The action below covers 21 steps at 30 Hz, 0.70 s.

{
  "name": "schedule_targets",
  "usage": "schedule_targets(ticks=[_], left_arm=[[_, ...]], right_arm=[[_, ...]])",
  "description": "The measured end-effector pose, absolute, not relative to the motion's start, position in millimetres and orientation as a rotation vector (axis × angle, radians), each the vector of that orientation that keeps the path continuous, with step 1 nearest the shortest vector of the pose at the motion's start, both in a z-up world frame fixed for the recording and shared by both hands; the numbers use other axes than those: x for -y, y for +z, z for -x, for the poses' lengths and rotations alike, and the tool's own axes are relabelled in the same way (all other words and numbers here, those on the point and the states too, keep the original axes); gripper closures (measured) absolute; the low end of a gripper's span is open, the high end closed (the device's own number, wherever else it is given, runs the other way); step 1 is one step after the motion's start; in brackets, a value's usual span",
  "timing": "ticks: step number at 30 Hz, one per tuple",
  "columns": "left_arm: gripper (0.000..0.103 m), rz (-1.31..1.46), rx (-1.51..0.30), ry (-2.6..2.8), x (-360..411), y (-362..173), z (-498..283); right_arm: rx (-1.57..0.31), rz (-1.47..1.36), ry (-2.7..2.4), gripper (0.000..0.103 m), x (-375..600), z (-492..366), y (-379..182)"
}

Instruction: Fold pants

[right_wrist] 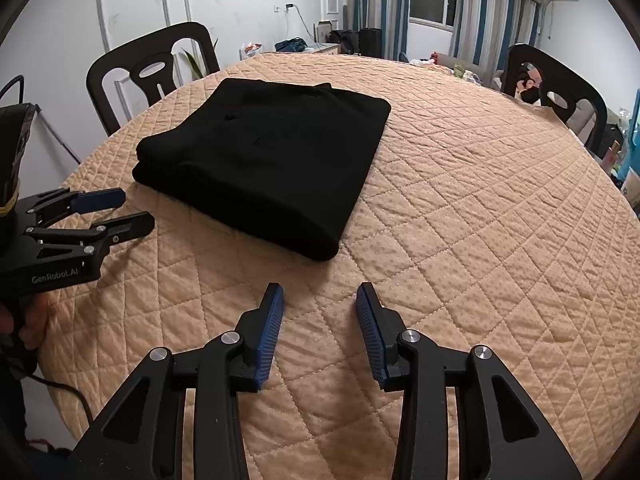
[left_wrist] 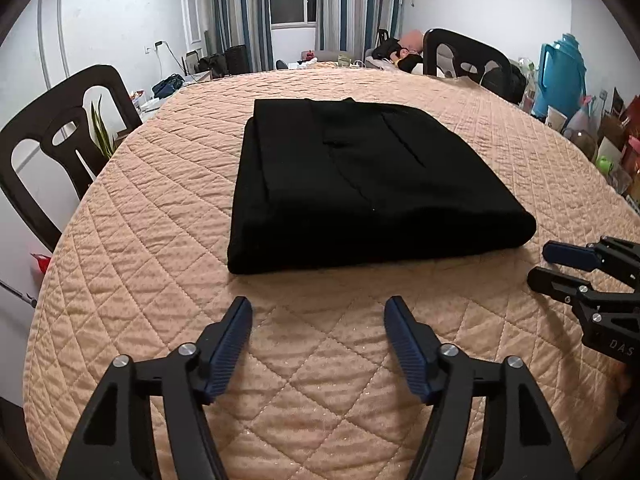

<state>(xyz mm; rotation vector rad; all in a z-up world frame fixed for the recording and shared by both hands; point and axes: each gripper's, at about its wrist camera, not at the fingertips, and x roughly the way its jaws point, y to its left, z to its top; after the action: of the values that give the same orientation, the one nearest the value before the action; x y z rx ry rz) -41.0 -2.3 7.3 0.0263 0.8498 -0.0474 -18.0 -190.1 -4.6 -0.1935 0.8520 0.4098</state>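
Note:
The black pants lie folded into a thick, neat rectangle on the peach quilted table cover. They also show in the right wrist view. My left gripper is open and empty, hovering over the cover just in front of the pants' near edge. My right gripper is open and empty, a short way in front of the pants' near right corner. The right gripper also shows at the right edge of the left wrist view, the left one at the left edge of the right wrist view.
Dark chairs stand at the table's left and far right. A teal jug and several small items crowd the right side. The round table's cover stretches bare to the right of the pants.

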Motion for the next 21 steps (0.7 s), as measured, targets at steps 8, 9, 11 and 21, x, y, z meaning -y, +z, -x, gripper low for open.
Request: schedule_targets(ticks=[8,9,11,21], left_arm=[[0.022,-0.018,-0.858,-0.025,-0.9,6.4,39.8],[0.021,-0.014,-0.859,-0.026,-1.5,6.2,39.8],[0.020,-0.010,-0.861,-0.026,-2.0,5.8,40.1],[0.014,-0.009,-0.870,-0.028,-1.1,4.7,39.9]], right_arm=[[-0.848,0.199,0.404,0.062,190.2,21.4,-3.1],[-0.848,0.199,0.404,0.062,190.1,21.5,-3.1],[-0.848,0.196,0.405,0.062,190.2,21.5,-3.2],[-0.847,0.198,0.403,0.061,189.9,22.9,-3.6]])
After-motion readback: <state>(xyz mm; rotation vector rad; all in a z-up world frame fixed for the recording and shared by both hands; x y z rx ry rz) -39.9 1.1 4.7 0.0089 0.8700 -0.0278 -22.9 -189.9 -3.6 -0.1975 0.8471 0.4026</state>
